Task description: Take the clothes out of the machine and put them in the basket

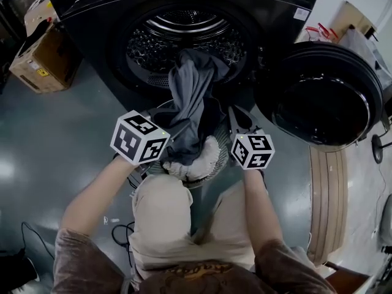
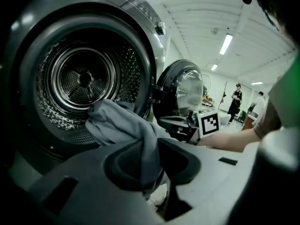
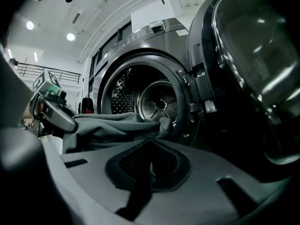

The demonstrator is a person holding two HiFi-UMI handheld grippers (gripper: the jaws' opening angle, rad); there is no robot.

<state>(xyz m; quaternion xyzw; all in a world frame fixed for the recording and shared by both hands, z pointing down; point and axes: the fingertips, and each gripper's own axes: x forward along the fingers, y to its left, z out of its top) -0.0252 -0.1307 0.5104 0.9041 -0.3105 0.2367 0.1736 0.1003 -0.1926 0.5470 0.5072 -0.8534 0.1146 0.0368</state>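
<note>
— Two gripper views, and only the left one settles that grip. The left gripper (image 2: 152,167) has its jaws clamped on a fold of the grey garment (image 2: 123,125), with the cloth bunched dark between the pads.
— From the head view you'd not know that. There the garment (image 1: 191,94) drapes over those jaws and hides them, and just the marker cube (image 1: 139,138) shows.
— And the right gripper (image 3: 149,167)?
— Jaws together, with nothing I can make out between them. The garment lies just beyond its tips, stretched across to the lip of the drum (image 3: 157,104).
— Where does the cloth run, then?
— One end hangs out of the drum's mouth in the washing machine (image 1: 92,11). The rest falls in a long twisted band down to the basket (image 1: 213,155) in front of the person's knees. (Only the head view gives that whole line.)
— How much of the basket shows?
— Little: a pale perforated wall and something white inside. The rest is under the garment and the grippers.
— And the door (image 1: 321,97)?
— Swung wide open to the right. The right gripper view cuts it off at the edge.
— The garment's look?
— Plain mid-grey, soft and creased, darker where it folds. What kind of clothing it is I cannot tell.
</note>
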